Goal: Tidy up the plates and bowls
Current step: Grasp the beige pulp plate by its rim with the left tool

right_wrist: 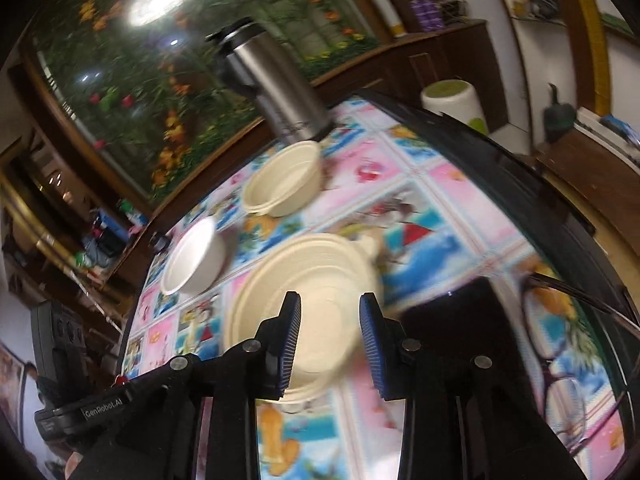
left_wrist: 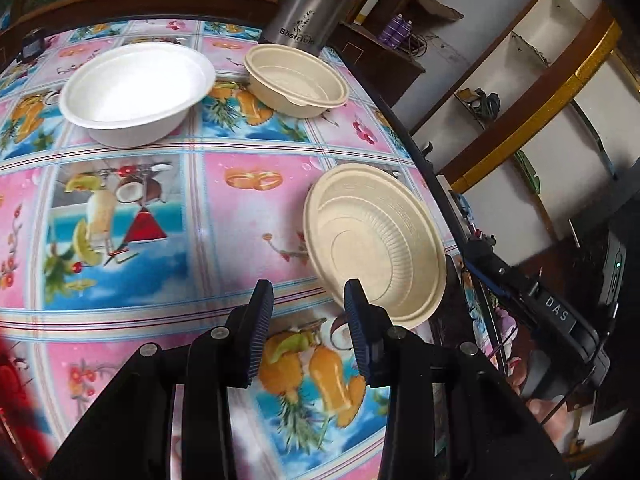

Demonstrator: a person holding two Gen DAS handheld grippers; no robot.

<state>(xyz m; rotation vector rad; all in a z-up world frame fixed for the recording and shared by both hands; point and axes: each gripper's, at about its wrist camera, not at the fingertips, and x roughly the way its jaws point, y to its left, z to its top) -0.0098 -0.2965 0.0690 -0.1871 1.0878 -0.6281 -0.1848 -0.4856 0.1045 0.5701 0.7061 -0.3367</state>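
In the left wrist view, a round white foam bowl (left_wrist: pixel 136 94) stands upright at 10 o'clock on the table covered by a pink-and-blue fruit-print oilcloth (left_wrist: pixel 208 208). A round beige moulded-fibre bowl (left_wrist: pixel 296 86) stands upright at 12 o'clock, just in front of a brushed-steel cylindrical flask (left_wrist: pixel 316 4). A broad stretch of bare oilcloth lies between these bowls and the left gripper (left_wrist: pixel 308 300), whose jaws stand parted with nothing between them. A shallow beige ribbed fibre plate (left_wrist: pixel 374 240) is tilted at 2 o'clock, close to the table's dark right edge (left_wrist: pixel 404 128); its lower rim is just beside the right fingertip. In the right wrist view, blurred, the right gripper (right_wrist: pixel 330 306) hangs over the same plate (right_wrist: pixel 316 272), jaws parted and apparently clasping nothing. The white bowl (right_wrist: pixel 194 258) sits at 9 o'clock and the beige bowl (right_wrist: pixel 284 178) at 12 o'clock. Spectacles (right_wrist: pixel 560 384) lie near the right edge at 4 o'clock.
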